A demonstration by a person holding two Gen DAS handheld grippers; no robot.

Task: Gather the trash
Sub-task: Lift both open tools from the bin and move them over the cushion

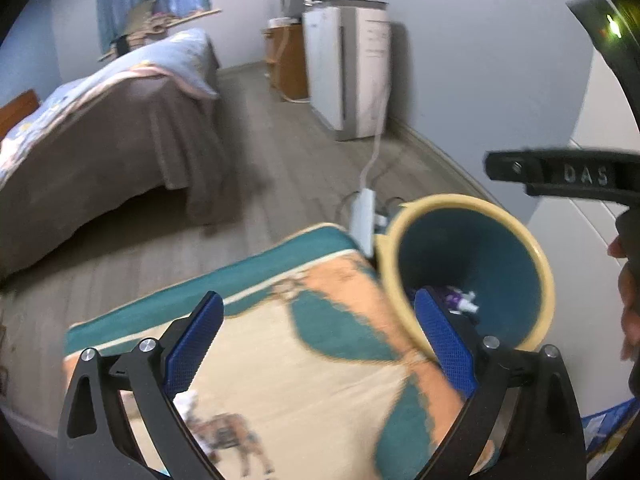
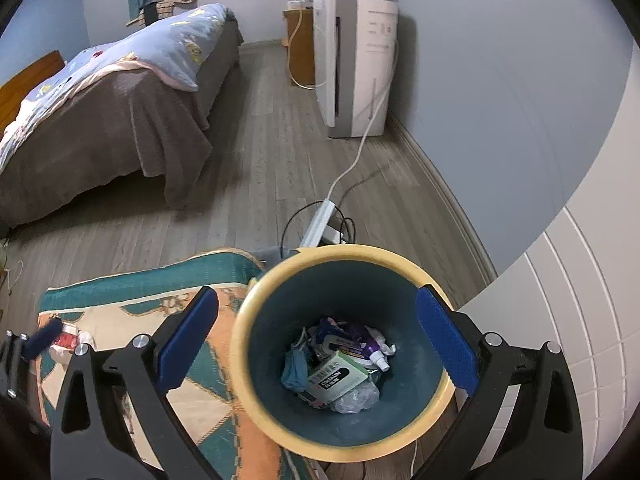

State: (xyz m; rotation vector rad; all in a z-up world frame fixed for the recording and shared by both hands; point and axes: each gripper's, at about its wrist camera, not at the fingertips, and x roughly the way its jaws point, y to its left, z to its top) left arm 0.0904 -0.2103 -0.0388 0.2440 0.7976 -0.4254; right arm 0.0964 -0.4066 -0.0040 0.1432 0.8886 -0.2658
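Right gripper [image 2: 318, 340] hangs over the bin [image 2: 256, 380], fingers spread wide, holding nothing. The bin stands upright on the floor beside the rug [image 2: 132, 292], mouth up. In it lie a green box [image 2: 336, 378], long axis slanting up to the right, and a purple bottle [image 2: 370, 348], nozzle pointing lower right. Left gripper [image 1: 320, 344] is spread empty above the rug [image 1: 320, 380].

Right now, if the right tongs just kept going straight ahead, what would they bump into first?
Probably the trash inside the bin: the open right tongs point into its mouth, and the green-and-white box on the pile looks nearest, though depth is uncertain.
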